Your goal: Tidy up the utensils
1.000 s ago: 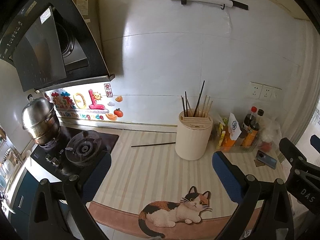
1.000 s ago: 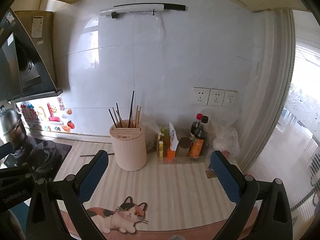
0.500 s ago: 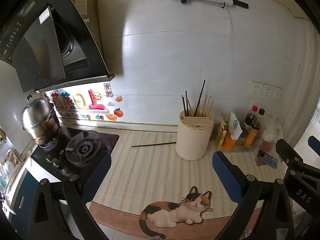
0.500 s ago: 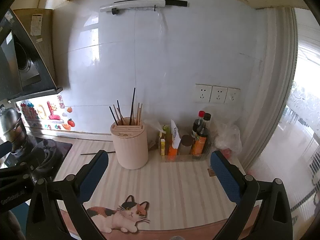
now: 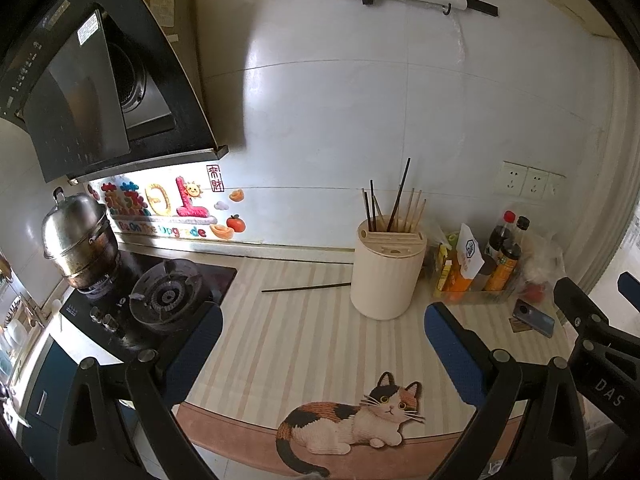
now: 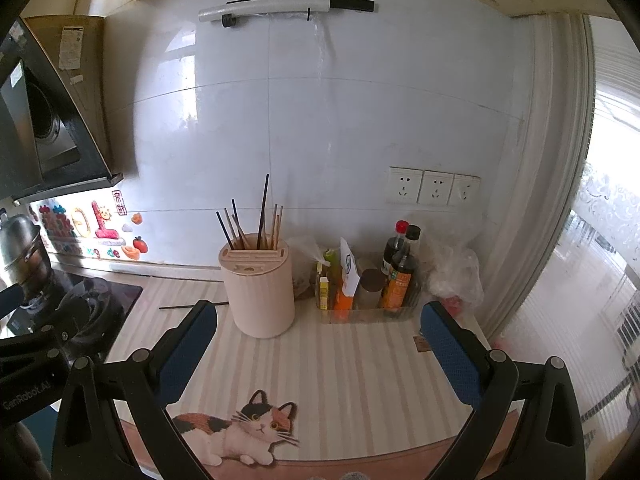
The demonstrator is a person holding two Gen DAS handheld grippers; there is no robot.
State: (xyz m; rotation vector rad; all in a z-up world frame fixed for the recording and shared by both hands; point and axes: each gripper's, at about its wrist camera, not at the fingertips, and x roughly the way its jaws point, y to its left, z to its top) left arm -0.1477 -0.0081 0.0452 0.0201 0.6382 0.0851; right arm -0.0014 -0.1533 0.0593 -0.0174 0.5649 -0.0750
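A single dark chopstick (image 5: pixel 306 289) lies flat on the striped bench (image 5: pixel 300 344) near its back edge, between the stove (image 5: pixel 160 296) and the cream holder (image 5: pixel 386 272), its tip just beside the holder's base. More chopsticks (image 5: pixel 394 206) stand upright in the holder. Wall stickers (image 5: pixel 160 230) near the stove read "Be On The Upgrade". The left gripper (image 5: pixel 322 352) and the right gripper (image 6: pixel 318 348) both hover with fingers spread, holding nothing; the right gripper's body reads "DAS".
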